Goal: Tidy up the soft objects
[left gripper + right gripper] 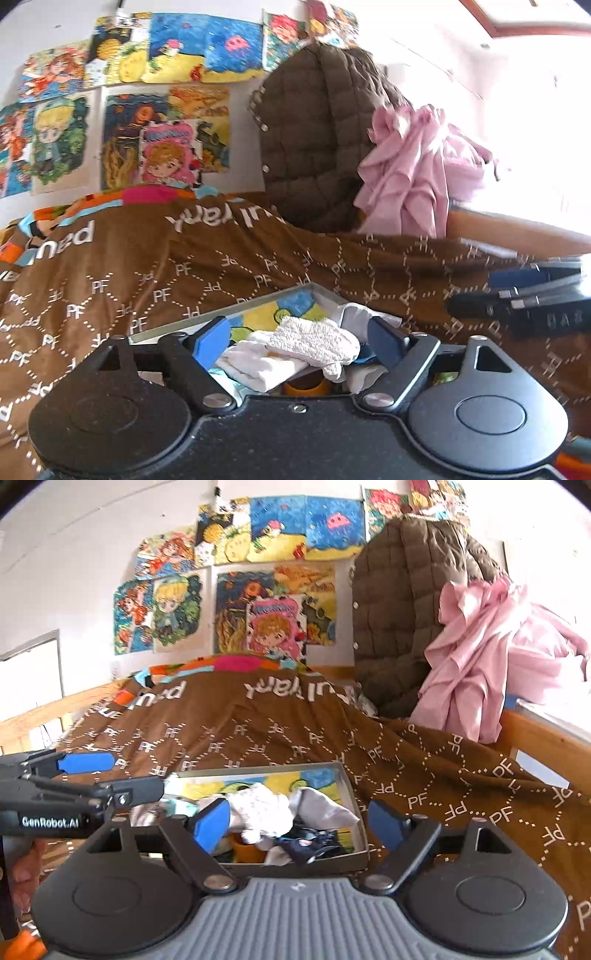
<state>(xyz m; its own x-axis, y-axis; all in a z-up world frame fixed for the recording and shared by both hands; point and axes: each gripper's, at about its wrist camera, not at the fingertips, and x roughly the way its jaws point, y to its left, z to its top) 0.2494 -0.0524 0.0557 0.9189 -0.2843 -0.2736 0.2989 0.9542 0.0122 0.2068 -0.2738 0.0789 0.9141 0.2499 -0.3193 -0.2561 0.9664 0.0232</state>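
1. On the brown blanket printed with "PF" sits a shallow box with a cartoon-patterned inside, holding a heap of soft items.
2. In the box, a fluffy white cloth lies on top of other white fabric, with dark blue pieces and an orange cup beside it.
3. The left gripper hangs above the box, its blue fingers spread wide with nothing between them.
4. The right gripper is likewise wide apart and empty, over the box's near side.
5. Behind, a brown quilted jacket and pink cloth hang near wall drawings.
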